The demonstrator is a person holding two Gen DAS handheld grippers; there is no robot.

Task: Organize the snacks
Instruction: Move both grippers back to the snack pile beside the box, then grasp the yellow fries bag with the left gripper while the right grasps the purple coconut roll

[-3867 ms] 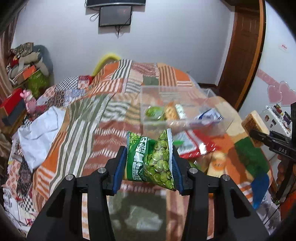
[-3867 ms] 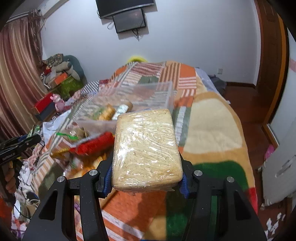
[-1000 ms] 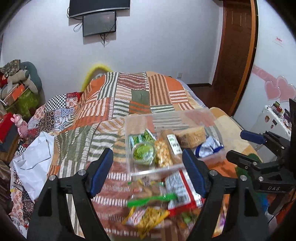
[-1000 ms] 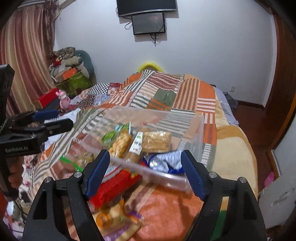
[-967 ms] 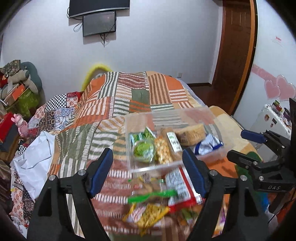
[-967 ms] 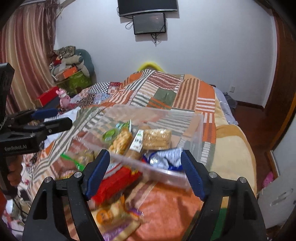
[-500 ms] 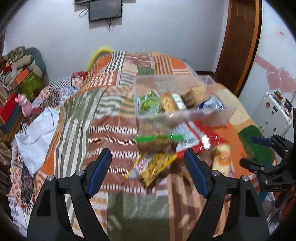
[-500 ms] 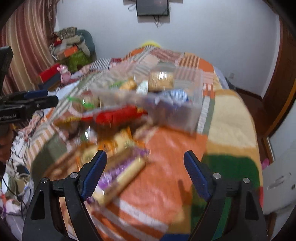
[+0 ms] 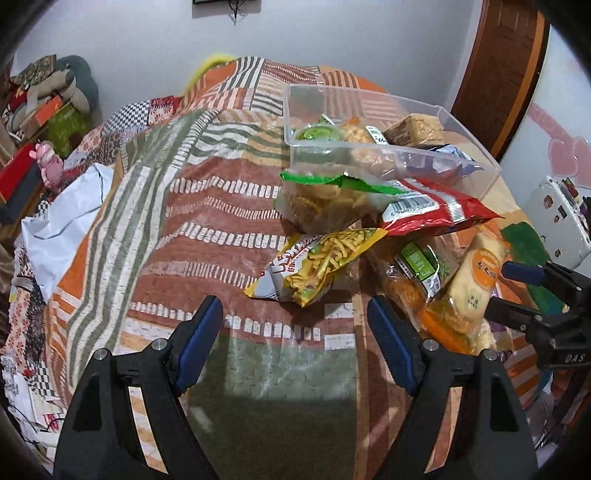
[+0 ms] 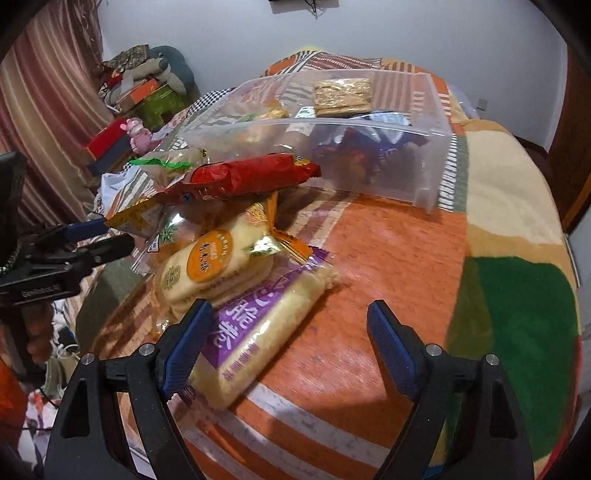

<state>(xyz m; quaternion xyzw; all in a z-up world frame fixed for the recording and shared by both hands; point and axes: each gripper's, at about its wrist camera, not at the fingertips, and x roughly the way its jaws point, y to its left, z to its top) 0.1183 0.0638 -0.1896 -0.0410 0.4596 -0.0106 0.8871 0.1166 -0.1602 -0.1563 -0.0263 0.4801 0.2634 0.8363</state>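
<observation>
Left fingers: my left gripper (image 9: 295, 334) gapes wide, nothing between the pads, tilted down over bare quilt.
Right fingers: my right gripper (image 10: 290, 334) spread wide too, jaws just been opening, empty; the purple-label pack (image 10: 258, 332) lies under my left pad, not pinched.
Snack pile: yellow noodle-snack bag (image 9: 317, 266) just ahead of my left jaws; round cracker pack (image 10: 210, 266) lies on top of the purple one.
In the way: long red packet (image 10: 243, 177) and a green-topped clear bag (image 9: 325, 199) heaped between me and the bin.
Bin: clear plastic box (image 9: 472, 147) beyond the pile, already holding a pale brick-like pack (image 10: 341, 94) and other packets.
Surface: patchwork bedspread (image 9: 207, 206), orange, stripes and green.
Room: white wall (image 10: 240, 33), striped curtain (image 10: 44, 103), wooden door (image 9: 506, 62), clutter beside the bed.
</observation>
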